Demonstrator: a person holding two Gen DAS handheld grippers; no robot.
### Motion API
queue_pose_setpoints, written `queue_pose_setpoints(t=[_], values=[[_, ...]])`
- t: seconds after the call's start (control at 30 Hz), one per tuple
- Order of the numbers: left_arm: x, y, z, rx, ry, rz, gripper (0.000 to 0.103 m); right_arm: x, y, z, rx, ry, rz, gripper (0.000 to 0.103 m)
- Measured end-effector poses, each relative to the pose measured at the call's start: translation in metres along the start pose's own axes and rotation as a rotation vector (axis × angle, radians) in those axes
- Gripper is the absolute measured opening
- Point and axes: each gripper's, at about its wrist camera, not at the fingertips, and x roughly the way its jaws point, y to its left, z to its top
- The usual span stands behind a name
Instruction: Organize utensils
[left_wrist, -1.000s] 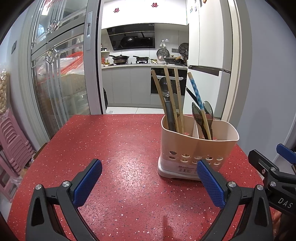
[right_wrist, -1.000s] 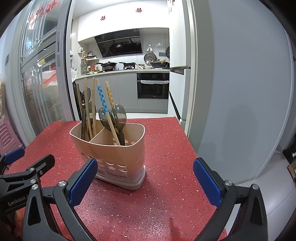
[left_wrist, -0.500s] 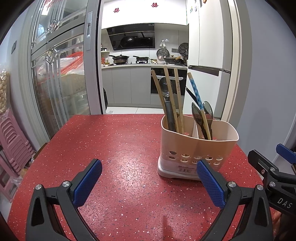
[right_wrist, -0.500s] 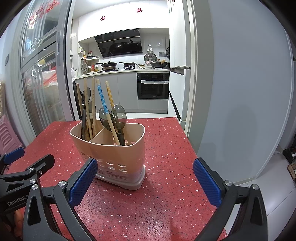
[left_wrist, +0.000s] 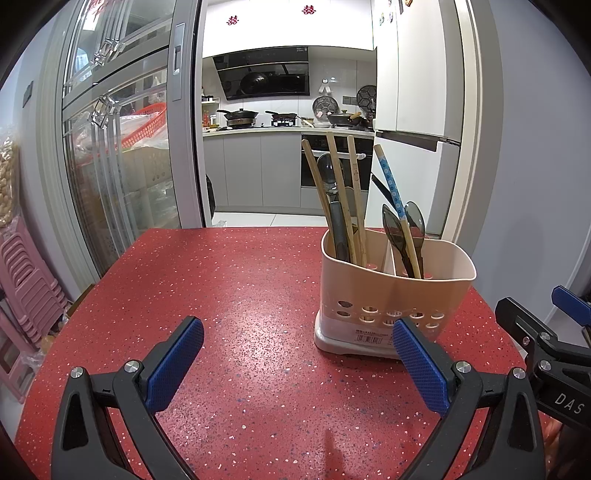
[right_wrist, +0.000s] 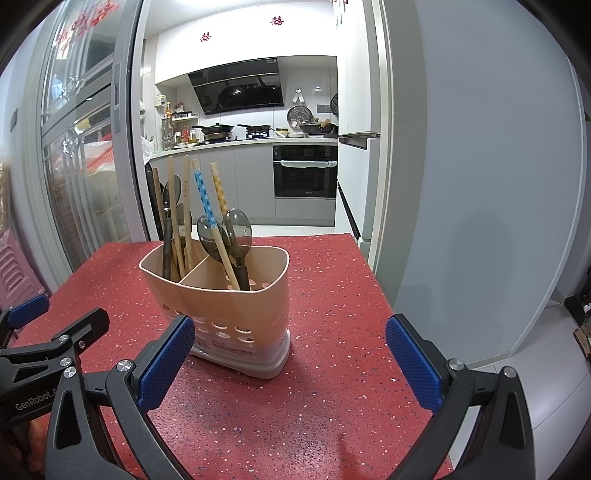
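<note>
The left tongs (left_wrist: 297, 365) and the right tongs (right_wrist: 290, 360), black frames tipped with blue textured pads, are both spread wide and grasp nothing. They hover low and level over the red speckled tabletop (left_wrist: 229, 288), side by side. Between and just ahead of them stands the beige perforated plastic utensil holder (left_wrist: 395, 295), upright on the tabletop. Wooden chopsticks (left_wrist: 332, 192) fill its left compartment, dark translucent spoons (right_wrist: 236, 232) its right.

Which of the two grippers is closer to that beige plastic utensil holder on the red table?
Right, narrowly. The right gripper has the beige plastic utensil holder just ahead beside its left finger; the left gripper sits farther left, the holder past its right finger. Both are open.
</note>
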Motion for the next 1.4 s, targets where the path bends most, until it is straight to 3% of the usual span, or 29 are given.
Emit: queue_pose_setpoints(t=[1.4], values=[[-0.0019, 0.0018, 0.0016, -0.018, 0.010, -0.007, 0.103, -0.0011, 0.0006, 0.0003, -0.002, -0.002, 0.001, 0.103]])
